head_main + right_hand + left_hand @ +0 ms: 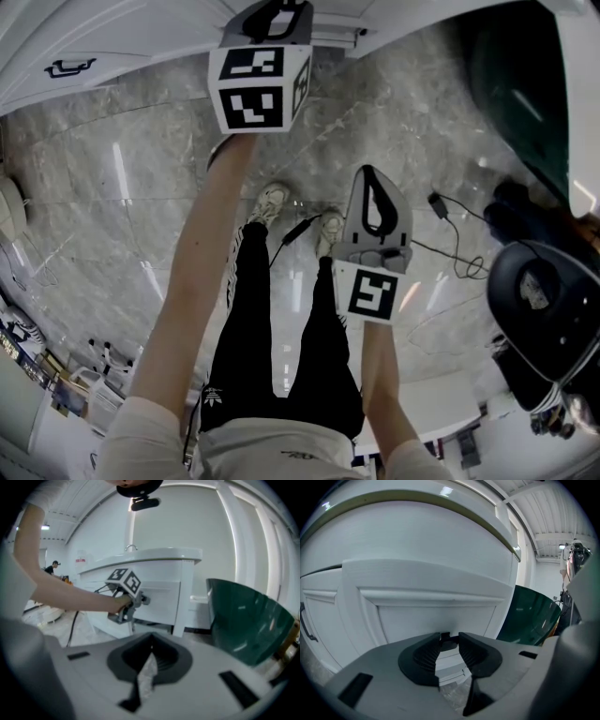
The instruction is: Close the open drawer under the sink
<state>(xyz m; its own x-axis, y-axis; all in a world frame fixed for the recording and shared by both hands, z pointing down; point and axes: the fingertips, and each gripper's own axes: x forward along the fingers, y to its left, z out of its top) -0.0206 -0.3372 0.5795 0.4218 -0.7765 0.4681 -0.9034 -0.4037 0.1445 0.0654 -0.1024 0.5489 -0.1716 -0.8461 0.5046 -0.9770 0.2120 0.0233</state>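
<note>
The white drawer front [436,606] stands out a little from the rounded vanity cabinet [417,536] under the sink. My left gripper [450,654] is held close in front of that panel, its jaws open with only the cabinet's foot and floor showing in the gap. The right gripper view shows that left gripper [125,605] at the drawer [159,597] below the counter and faucet [131,548]. My right gripper [151,656] hangs back from the vanity; its pads meet at the tips and hold nothing. Seen from the head, the left gripper [272,19] reaches the cabinet and the right gripper [371,183] hovers over the floor.
A dark green bin [248,616] stands right of the vanity, also in the left gripper view [529,616]. A cupboard door with a black handle [70,66] is left of the drawer. Cables [455,248] lie on the marble floor [122,216], beside a black round seat [544,291].
</note>
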